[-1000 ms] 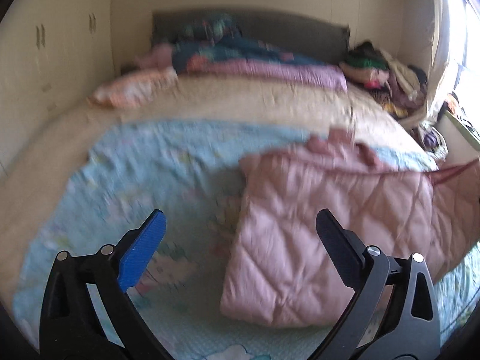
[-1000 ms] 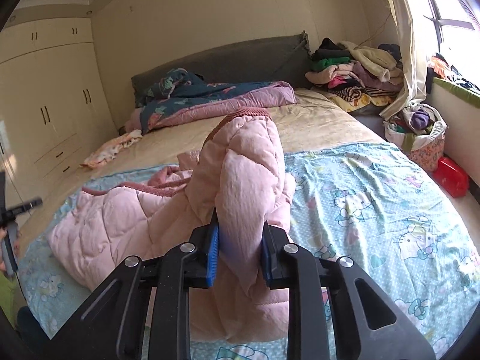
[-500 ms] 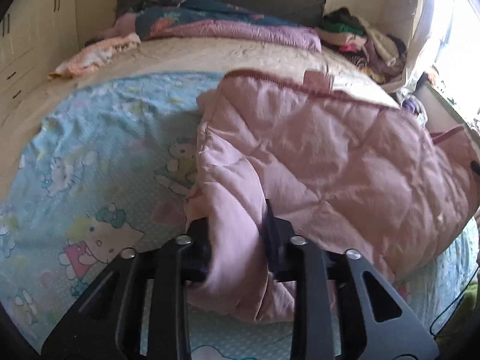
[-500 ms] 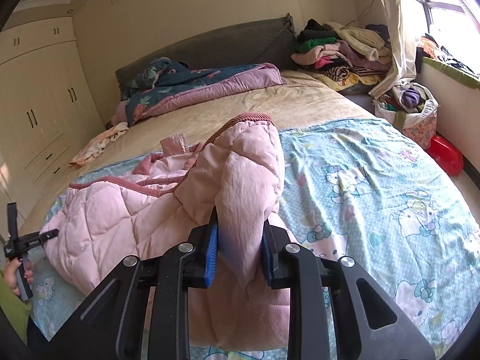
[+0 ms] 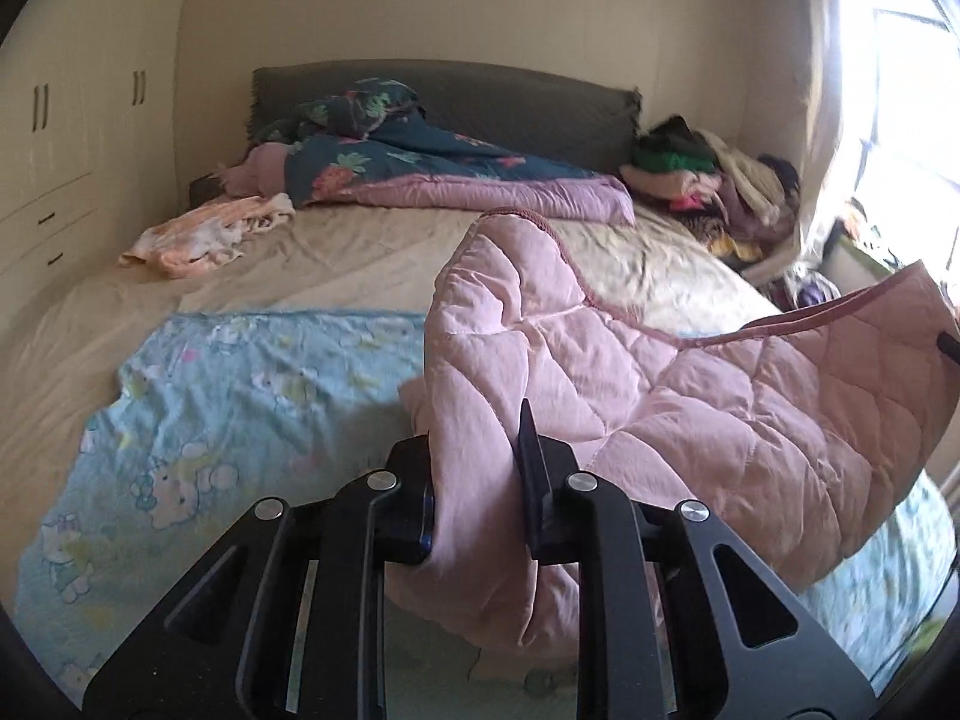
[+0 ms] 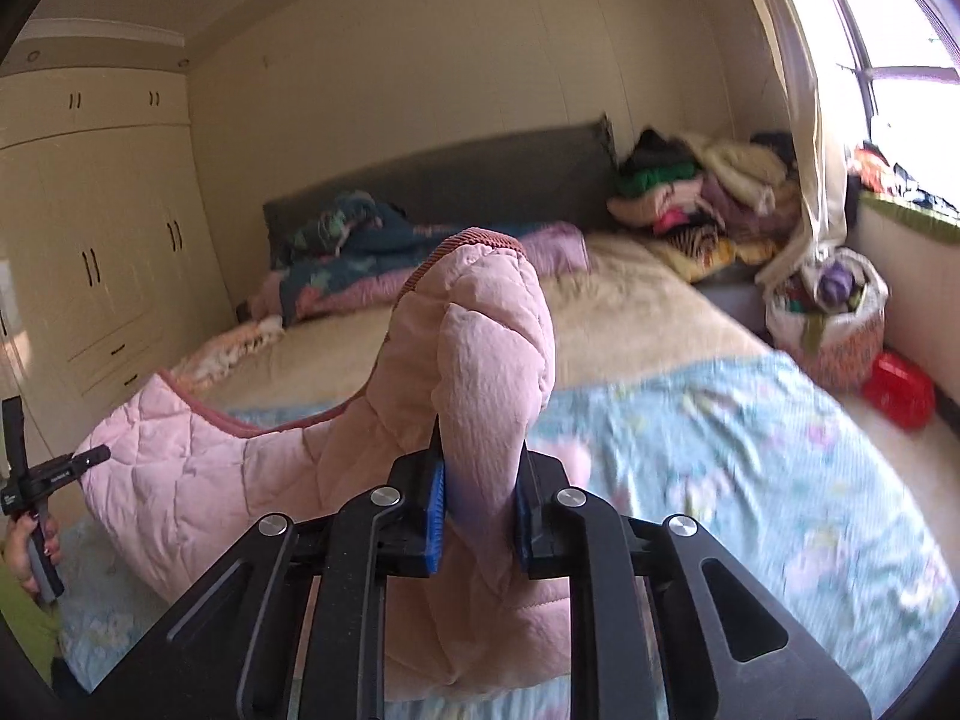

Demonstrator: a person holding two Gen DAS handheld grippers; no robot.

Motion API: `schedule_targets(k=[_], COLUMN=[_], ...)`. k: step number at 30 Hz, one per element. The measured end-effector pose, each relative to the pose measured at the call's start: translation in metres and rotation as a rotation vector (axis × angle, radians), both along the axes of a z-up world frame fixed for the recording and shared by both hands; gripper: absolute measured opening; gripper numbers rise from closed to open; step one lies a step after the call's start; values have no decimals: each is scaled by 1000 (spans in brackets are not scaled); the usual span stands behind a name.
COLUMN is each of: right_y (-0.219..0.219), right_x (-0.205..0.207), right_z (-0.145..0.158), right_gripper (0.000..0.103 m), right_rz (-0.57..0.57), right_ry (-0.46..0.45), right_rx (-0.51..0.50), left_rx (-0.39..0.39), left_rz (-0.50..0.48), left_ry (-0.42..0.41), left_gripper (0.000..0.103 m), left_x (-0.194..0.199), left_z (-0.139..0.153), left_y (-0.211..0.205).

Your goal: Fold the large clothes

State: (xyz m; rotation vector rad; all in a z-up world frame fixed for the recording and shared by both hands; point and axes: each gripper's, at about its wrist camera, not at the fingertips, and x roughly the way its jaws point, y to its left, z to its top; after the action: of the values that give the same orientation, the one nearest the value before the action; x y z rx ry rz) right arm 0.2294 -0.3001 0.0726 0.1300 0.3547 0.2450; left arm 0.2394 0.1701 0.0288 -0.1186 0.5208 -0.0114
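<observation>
A pink quilted garment (image 5: 690, 408) with darker pink trim hangs stretched between both grippers above the light blue cartoon sheet (image 5: 240, 396) on the bed. My left gripper (image 5: 474, 432) pinches one bunched corner, its jaws still closing on the fabric. My right gripper (image 6: 480, 450) pinches the other corner of the pink garment (image 6: 492, 348), its jaws also closing on it. In the right wrist view the left gripper (image 6: 54, 474) shows at the far left, held by a hand (image 6: 24, 546). The garment's lower fold hangs below the fingers.
Folded floral and purple bedding (image 5: 456, 174) lies by the grey headboard (image 5: 528, 96). A clothes pile (image 6: 702, 192) sits at the bed's back right. A stuffed bag (image 6: 828, 312) and a red container (image 6: 900, 390) stand on the floor at right. A peach cloth (image 5: 204, 234) and wardrobes (image 6: 102, 258) are at left.
The left gripper went from wide open above the sheet to shut on the garment's corner. Both hands have risen, lifting the garment off the bed so it hangs between them.
</observation>
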Motion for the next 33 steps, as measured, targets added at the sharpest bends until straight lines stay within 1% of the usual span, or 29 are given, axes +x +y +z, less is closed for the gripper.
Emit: schedule_targets(k=[5, 12, 17, 21, 28, 33], right_y=[-8, -4, -2, -3, -8, -10], right_x=[38, 82, 102, 119, 145, 162], right_z=[11, 6, -8, -21, -53, -79], right_gripper=[16, 16, 16, 16, 17, 18], right_rz=[-22, -53, -74, -89, -138, -177], right_ry=[7, 53, 89, 137, 231, 290], right_rx=[65, 76, 80, 102, 120, 103], left_rx=[-7, 37, 60, 73, 93, 105], left_rz=[32, 60, 71, 74, 92, 112], left_ry=[-16, 1, 23, 46, 92, 132], left_gripper=[13, 13, 14, 14, 15, 16], left_x=[25, 57, 72, 83, 101, 113], left_z=[10, 7, -3, -11, -33, -49], left_y=[4, -3, -5, -5, -3, -2])
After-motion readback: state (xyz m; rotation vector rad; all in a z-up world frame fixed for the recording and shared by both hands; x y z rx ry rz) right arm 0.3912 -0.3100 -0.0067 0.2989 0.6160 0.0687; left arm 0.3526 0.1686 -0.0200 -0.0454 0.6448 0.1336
